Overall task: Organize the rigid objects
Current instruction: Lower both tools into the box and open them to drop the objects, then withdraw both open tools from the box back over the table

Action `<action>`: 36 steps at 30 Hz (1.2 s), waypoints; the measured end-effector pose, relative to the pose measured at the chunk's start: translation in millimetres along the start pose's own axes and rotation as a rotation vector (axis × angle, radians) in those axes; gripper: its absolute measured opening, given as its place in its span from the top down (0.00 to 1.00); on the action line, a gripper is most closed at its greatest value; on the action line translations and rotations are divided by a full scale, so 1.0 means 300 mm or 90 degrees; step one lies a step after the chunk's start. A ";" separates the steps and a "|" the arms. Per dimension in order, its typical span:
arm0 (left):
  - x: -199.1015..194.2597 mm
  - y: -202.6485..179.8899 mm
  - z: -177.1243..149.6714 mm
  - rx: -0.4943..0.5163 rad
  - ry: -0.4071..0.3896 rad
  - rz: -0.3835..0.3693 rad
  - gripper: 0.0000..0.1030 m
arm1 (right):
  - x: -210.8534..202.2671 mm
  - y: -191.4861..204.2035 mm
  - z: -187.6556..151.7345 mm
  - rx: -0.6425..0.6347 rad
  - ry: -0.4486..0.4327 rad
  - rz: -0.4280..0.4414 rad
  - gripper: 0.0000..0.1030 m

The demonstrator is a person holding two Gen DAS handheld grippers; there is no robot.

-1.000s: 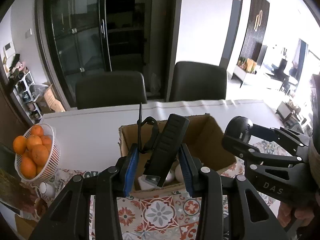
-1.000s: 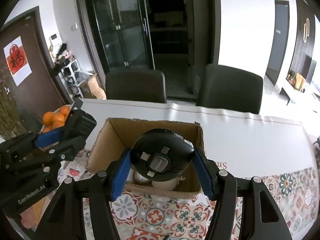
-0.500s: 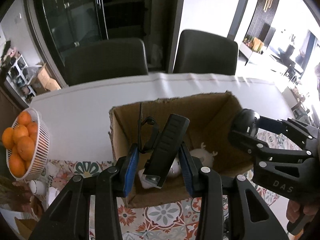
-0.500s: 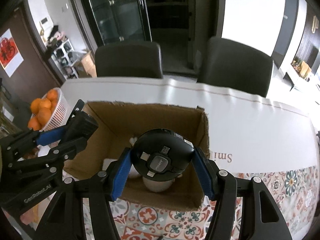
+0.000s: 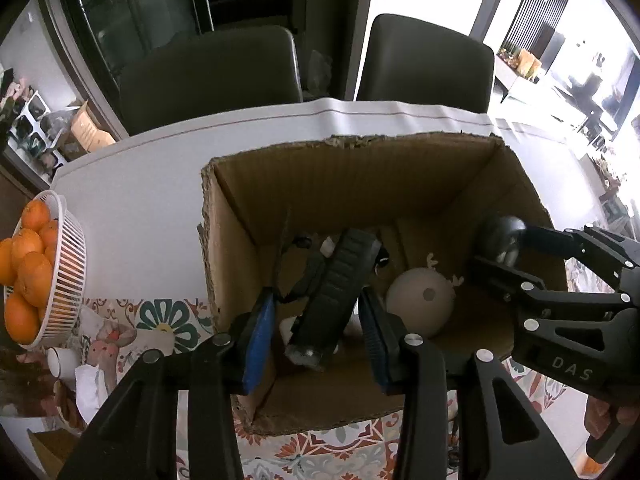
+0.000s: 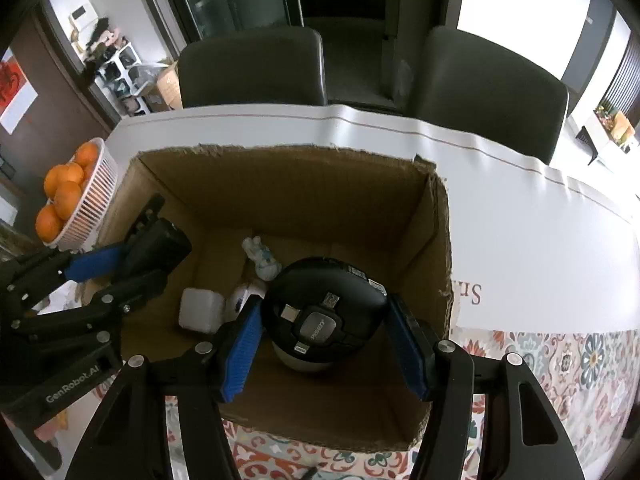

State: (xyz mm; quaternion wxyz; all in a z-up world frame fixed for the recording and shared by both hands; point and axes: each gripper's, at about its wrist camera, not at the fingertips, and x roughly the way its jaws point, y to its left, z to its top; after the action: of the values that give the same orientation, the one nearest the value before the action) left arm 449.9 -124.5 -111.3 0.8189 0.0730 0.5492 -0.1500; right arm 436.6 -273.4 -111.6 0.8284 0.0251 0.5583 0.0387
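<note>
- The open brown cardboard box (image 6: 304,196) stands on the white-covered table (image 6: 532,216).
- Over it, the right gripper (image 6: 325,342) clamps a round black device (image 6: 324,316).
- Beside it, the left gripper (image 5: 316,334) pinches a long ribbed black bar (image 5: 334,292).

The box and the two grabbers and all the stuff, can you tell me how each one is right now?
Cardboard box: open on top, partly filled.
Left gripper: shut on a long black device, over the box.
Right gripper: shut on a round black device, over the box.
Beige ball: lying in the box.
White figurine: lying in the box.
White basket: full of oranges.
Two chairs: empty, pushed up to the table.
</note>
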 end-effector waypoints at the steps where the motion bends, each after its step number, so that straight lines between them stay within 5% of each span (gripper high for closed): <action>1: -0.004 -0.003 0.000 0.000 -0.002 0.000 0.59 | -0.002 0.000 -0.002 -0.001 -0.003 -0.001 0.39; 6: -0.040 -0.016 -0.005 0.002 -0.020 0.006 0.50 | -0.040 0.006 -0.014 -0.006 -0.019 -0.008 0.36; 12: -0.144 -0.040 -0.034 0.011 -0.072 0.077 0.35 | -0.117 -0.006 -0.043 0.011 -0.052 -0.041 0.36; 19: -0.280 -0.066 -0.109 -0.001 -0.129 0.113 0.30 | -0.241 -0.013 -0.125 0.043 -0.115 -0.045 0.35; 27: -0.372 -0.087 -0.214 -0.040 -0.149 0.093 0.28 | -0.379 0.002 -0.220 0.057 -0.182 -0.064 0.31; 36: -0.453 -0.126 -0.370 -0.045 -0.184 0.110 0.27 | -0.466 0.039 -0.369 0.036 -0.209 -0.084 0.30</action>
State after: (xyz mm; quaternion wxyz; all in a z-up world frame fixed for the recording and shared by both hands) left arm 292.2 -106.2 -27.2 0.9013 0.0687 0.4221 -0.0688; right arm 281.5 -274.9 -23.1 0.9082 0.0175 0.4166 -0.0358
